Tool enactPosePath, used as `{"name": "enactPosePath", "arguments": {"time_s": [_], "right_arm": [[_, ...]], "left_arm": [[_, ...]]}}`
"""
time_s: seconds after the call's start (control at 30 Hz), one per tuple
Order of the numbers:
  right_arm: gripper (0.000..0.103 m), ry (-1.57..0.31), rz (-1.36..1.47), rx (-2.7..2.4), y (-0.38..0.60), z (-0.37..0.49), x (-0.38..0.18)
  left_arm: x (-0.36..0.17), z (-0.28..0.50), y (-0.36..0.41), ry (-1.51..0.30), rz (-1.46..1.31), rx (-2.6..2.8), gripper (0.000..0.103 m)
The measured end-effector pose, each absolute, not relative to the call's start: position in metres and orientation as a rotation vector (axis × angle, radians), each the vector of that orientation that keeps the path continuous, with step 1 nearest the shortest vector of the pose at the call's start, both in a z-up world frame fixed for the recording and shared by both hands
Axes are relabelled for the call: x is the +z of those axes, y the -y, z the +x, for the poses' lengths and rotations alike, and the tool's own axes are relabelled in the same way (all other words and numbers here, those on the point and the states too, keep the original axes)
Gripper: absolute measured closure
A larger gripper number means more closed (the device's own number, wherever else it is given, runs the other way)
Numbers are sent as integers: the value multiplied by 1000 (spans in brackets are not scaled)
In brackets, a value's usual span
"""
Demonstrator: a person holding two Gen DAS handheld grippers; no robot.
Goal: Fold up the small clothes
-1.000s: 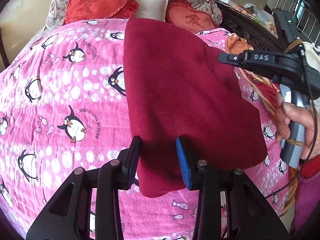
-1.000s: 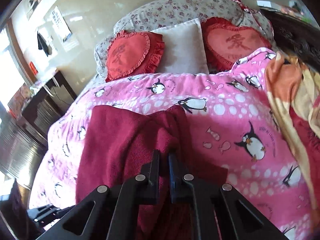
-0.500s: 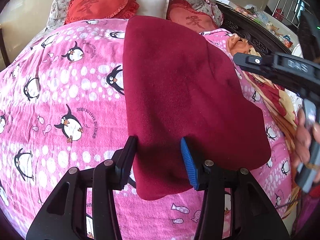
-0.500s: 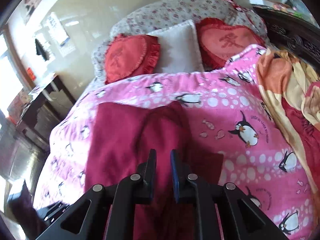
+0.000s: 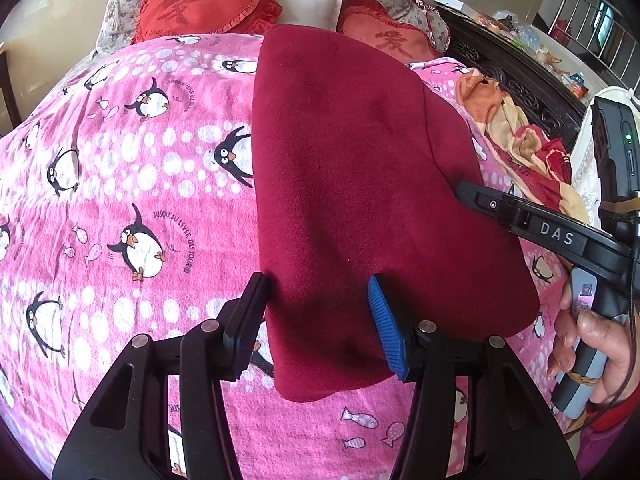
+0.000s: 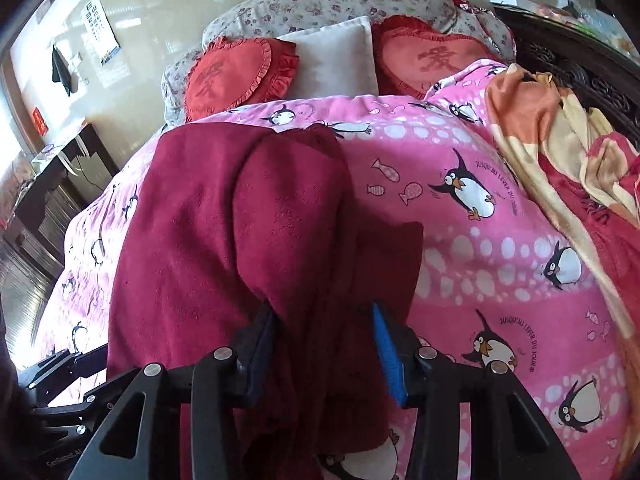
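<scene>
A dark red cloth [image 5: 352,184] lies folded lengthwise on the pink penguin blanket [image 5: 120,184]. My left gripper [image 5: 320,312] hovers at its near left corner. Its jaws are opening, the cloth's edge lies between them, and the pads do not press on it. In the right wrist view, a raised fold of the same red cloth [image 6: 280,220] runs between the fingers of my right gripper [image 6: 324,340]. Those jaws are opening too, and the blue pad stands clear of the fabric. The right gripper [image 5: 520,216] shows over the cloth's right edge, held by a hand [image 5: 592,340].
Two red heart cushions [image 6: 240,72] and a white pillow [image 6: 336,60] sit at the head of the bed. An orange and red blanket [image 6: 560,152] is bunched along the right side by the dark carved bed frame [image 5: 520,84]. A dark desk [image 6: 52,172] stands beyond the left side.
My right gripper was shut on the red fold and has parted its jaws, letting go while sinking closer to the bed. The left jaws have widened; that hand stayed put.
</scene>
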State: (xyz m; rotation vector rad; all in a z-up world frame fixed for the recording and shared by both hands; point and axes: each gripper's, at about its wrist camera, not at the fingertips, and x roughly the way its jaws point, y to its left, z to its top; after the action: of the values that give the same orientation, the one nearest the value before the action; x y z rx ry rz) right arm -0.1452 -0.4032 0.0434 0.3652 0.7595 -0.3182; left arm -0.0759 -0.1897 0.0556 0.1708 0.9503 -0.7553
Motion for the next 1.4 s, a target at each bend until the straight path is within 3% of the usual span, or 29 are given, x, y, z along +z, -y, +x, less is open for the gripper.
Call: {"name": "enactPosePath", "arguments": {"time_s": [0.13,0.2,0.23,0.27,0.53,0.67,0.93,1.1,1.13,1.17,1.2,1.3,1.4], "right_arm": [[47,-720,422,-292,409,-155,46],[34,-710,464,-275,414,-160,46],[33,-700,485,-266,418,-163,45],[33,-682,512,-248,423,-167,43],[28,-649,663,-117,442,-166,23],[24,-643,729,-69,449,-158,14],[14,-650,685,-41,442,-147,19],[13,-671,580,-61,431,-140,20],[14,-671,575,-64,431,-139,20],[22,-665,571,-70,430,-140,21],[38,-655,569,-70,430,-141,21],[56,-634,571,-77,428,-145,22],[63,-623,585,-67,426,-152,29]], "left_arm": [[66,-65,182,-973,118,-816,51],[70,-56,177,-976,72,-837,45],[70,-50,175,-983,52,-841,34],[69,-44,174,-991,25,-845,30],[46,-18,187,-1109,-76,-885,30],[43,-16,200,-1107,-59,-916,25],[38,-3,223,-1132,-63,-942,22],[35,1,227,-1149,-77,-937,21],[35,1,226,-1156,-80,-934,21],[35,1,227,-1164,-78,-927,22],[37,-1,231,-1164,-75,-924,24],[43,-7,231,-1136,-53,-920,37],[53,-15,227,-1107,-42,-919,53]]}}
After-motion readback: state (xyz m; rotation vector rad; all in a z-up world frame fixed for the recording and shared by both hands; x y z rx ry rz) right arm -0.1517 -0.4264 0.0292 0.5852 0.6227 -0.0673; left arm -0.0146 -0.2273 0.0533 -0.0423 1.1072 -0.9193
